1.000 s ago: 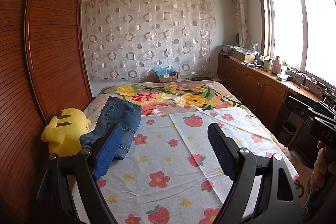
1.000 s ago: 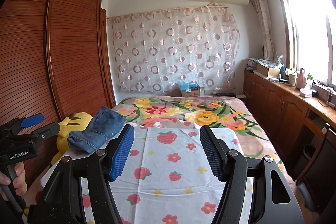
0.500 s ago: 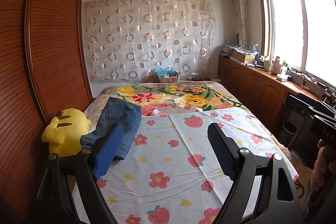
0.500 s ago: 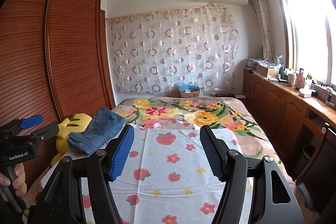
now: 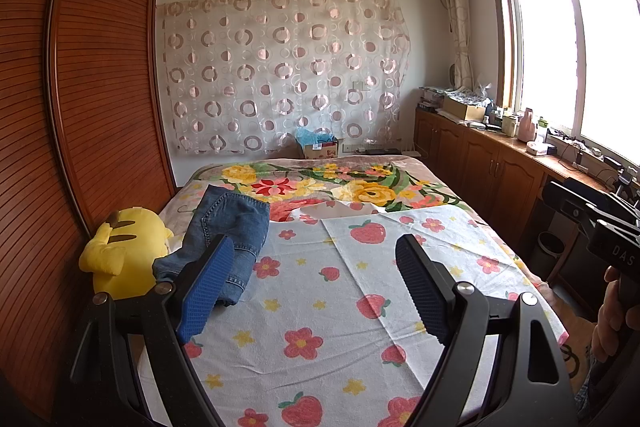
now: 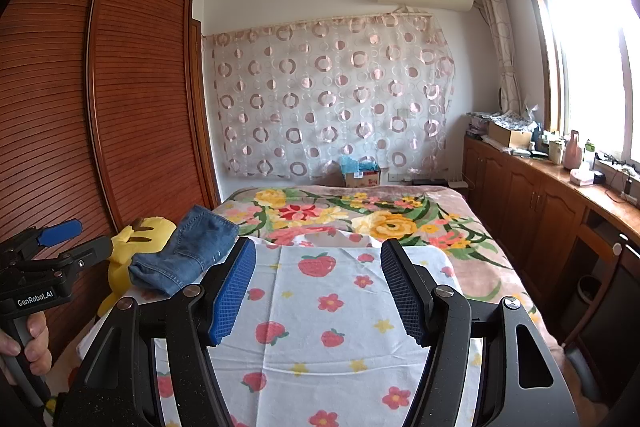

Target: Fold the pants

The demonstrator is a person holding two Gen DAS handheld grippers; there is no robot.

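Blue jeans (image 5: 228, 231) lie folded into a thick bundle on the left side of the bed, next to a yellow plush toy. They also show in the right wrist view (image 6: 188, 253). My left gripper (image 5: 312, 259) is open and empty, held above the near part of the bed, its left finger overlapping the jeans' near end in view. My right gripper (image 6: 318, 263) is open and empty, above the strawberry sheet, to the right of the jeans. Neither gripper touches the jeans.
A strawberry-print sheet (image 5: 320, 307) covers the near bed, a floral blanket (image 5: 340, 187) the far part. A yellow plush toy (image 5: 120, 251) sits at the left edge against a wooden wardrobe (image 5: 80, 107). Wooden cabinets (image 6: 540, 211) line the right wall under the window.
Almost nothing differs. Both grippers stay open and hover in place, with only a slight drift of the views. The jeans have not moved.
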